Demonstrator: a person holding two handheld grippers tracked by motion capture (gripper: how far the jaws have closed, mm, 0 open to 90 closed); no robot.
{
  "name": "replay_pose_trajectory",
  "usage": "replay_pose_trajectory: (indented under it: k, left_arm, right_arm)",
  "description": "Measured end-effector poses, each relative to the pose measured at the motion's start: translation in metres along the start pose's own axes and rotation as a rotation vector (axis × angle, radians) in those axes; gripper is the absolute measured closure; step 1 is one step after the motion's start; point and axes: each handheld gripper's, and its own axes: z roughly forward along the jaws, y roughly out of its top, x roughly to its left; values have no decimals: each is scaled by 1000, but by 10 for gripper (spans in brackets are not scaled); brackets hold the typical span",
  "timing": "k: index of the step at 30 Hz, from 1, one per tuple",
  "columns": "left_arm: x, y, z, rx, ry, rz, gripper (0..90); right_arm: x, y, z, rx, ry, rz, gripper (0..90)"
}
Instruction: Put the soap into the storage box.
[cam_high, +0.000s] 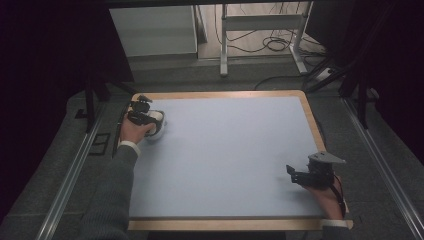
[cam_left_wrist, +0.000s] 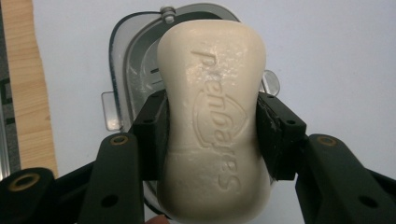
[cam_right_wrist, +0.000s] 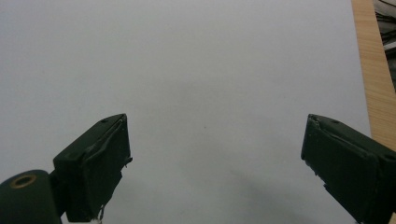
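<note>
1. Soap bar (cam_left_wrist: 212, 121), cream, embossed lettering on top: clamped betw. the two black jaws of the left gripper (cam_left_wrist: 210, 135). Pads press its narrowed waist on both sides; bar's long axis runs along the jaws, far end sticking out well past the tips.
2. Soap dish (cam_left_wrist: 135, 70), clear/grey w/ small side tabs: lies directly under the bar on the blue mat (cam_high: 235, 155). Whether bar touches dish: can't tell.
3. High view: left gripper (cam_high: 142, 116) at far-left corner of mat, near wooden board edge (cam_high: 220, 94); pale bar (cam_high: 156, 120) seen at the jaws, person's hand and grey sleeve behind.
4. Right gripper (cam_high: 295, 174): near-right part of mat, well apart from bar & dish. Jaws stand wide apart, nothing betw. them (cam_right_wrist: 215, 158); bare mat below, wood edge at right (cam_right_wrist: 373, 74).
</note>
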Motion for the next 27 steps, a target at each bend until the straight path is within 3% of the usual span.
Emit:
replay_pose_trajectory:
  k: [11, 20, 27]
  left_arm:
    - [-19, 0, -18, -64, -22, 41, 393]
    - [-35, -14, -33, -104, -110, 100, 366]
    - [-51, -38, -43, -155, -185, 180, 334]
  right_arm:
    - [1, 0, 0, -1, 2, -9, 78]
    - [2, 2, 2, -6, 11, -15, 78]
    - [3, 1, 1, -5, 11, -15, 78]
